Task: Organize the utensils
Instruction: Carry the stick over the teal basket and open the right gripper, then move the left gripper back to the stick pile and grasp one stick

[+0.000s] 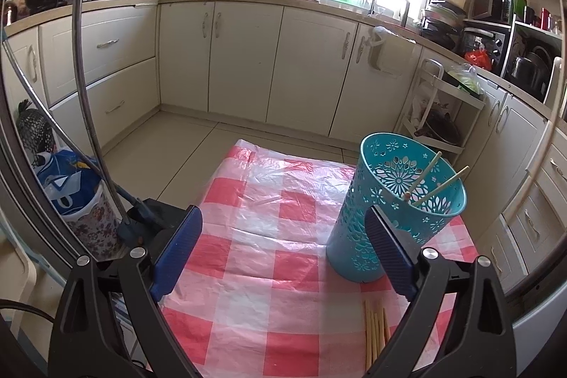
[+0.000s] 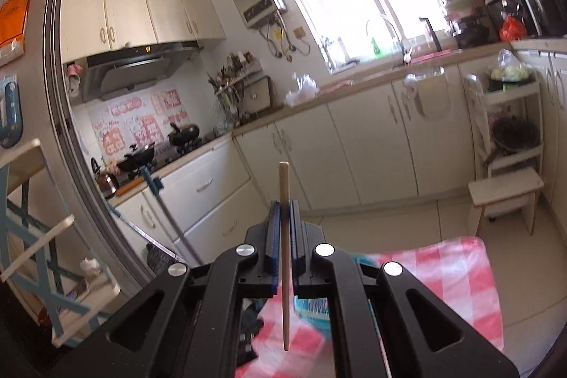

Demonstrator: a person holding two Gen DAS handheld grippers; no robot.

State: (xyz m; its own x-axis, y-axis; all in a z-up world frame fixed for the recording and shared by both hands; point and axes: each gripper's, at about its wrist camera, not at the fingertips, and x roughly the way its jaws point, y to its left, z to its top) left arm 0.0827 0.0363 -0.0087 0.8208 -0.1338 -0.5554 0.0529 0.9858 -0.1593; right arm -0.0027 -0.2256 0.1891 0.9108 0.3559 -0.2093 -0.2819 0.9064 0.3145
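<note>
A teal perforated holder stands upright on the red-and-white checked tablecloth, with two chopsticks leaning inside it. Several more chopsticks lie on the cloth near the front edge. My left gripper is open and empty; its right finger is just in front of the holder. My right gripper is shut on a single wooden chopstick, held upright high above the table. The holder shows partly below it, mostly hidden by the jaws.
A mop with a metal handle and a floral bin with a blue bag stand left of the table. Cream cabinets line the walls. A white trolley stands behind the holder. A small step stool is on the floor.
</note>
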